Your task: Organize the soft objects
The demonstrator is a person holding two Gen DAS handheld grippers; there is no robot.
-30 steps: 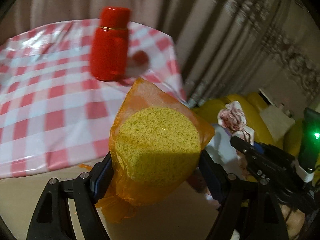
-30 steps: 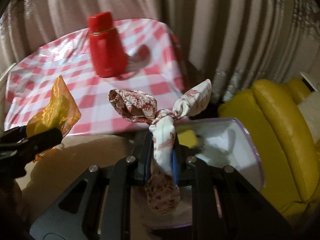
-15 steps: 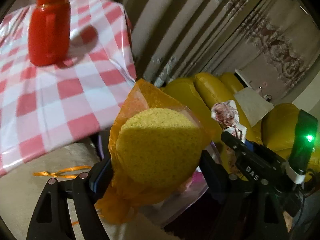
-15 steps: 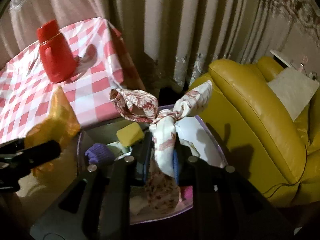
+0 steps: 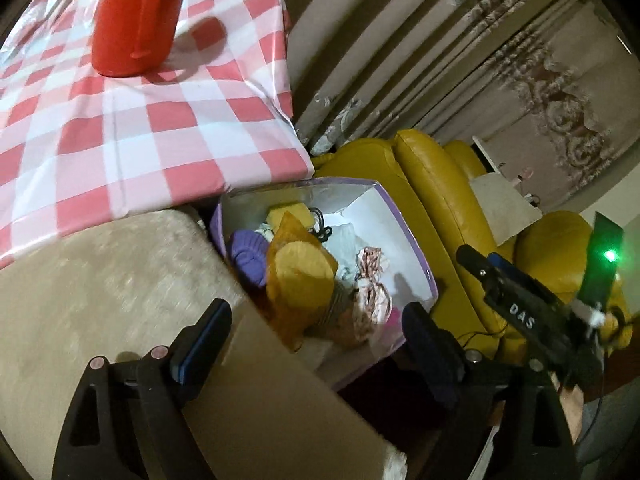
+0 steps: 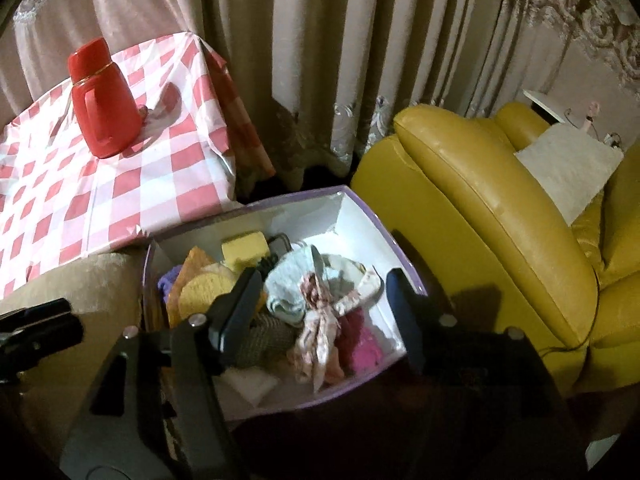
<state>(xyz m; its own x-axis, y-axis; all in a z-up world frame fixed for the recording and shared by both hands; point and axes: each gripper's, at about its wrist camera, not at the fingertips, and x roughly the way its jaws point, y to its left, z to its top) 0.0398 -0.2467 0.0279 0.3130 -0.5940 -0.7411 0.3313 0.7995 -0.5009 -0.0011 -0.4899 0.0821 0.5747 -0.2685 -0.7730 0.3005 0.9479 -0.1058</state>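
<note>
The left gripper (image 5: 316, 316) has its fingers (image 5: 204, 332) spread wide and opening further, with nothing pressed between them; the sponge in orange mesh (image 5: 300, 276) lies below and beyond them inside the purple-rimmed box (image 5: 404, 220), against the box's left wall next to a purple knit item (image 5: 248, 252). The right gripper (image 6: 320, 296) is also opening, its fingers (image 6: 240, 308) clear of the floral fabric bow (image 6: 320, 320), which sits loose in the near half of the box on top of a pink cloth (image 6: 360, 344) and beside a pale blue cloth (image 6: 288, 284). A yellow sponge block (image 6: 244, 248) rests at the box's far side, near the back wall. From the left wrist view the right gripper shows as a black arm over the box's right edge, so both tools hang close above the same opening with little room between them. The box is hemmed in: the overhanging corner of the red-checked counter (image 5: 160, 132) covers its far left corner, a beige cushioned surface (image 5: 100, 272) lies along its left side, and the yellow leather sofa (image 6: 480, 208) stands just beside its right wall. A red jug (image 6: 104, 100) stands well back on the counter, away from its edge. Curtains (image 6: 320, 60) close off the space behind.
</note>
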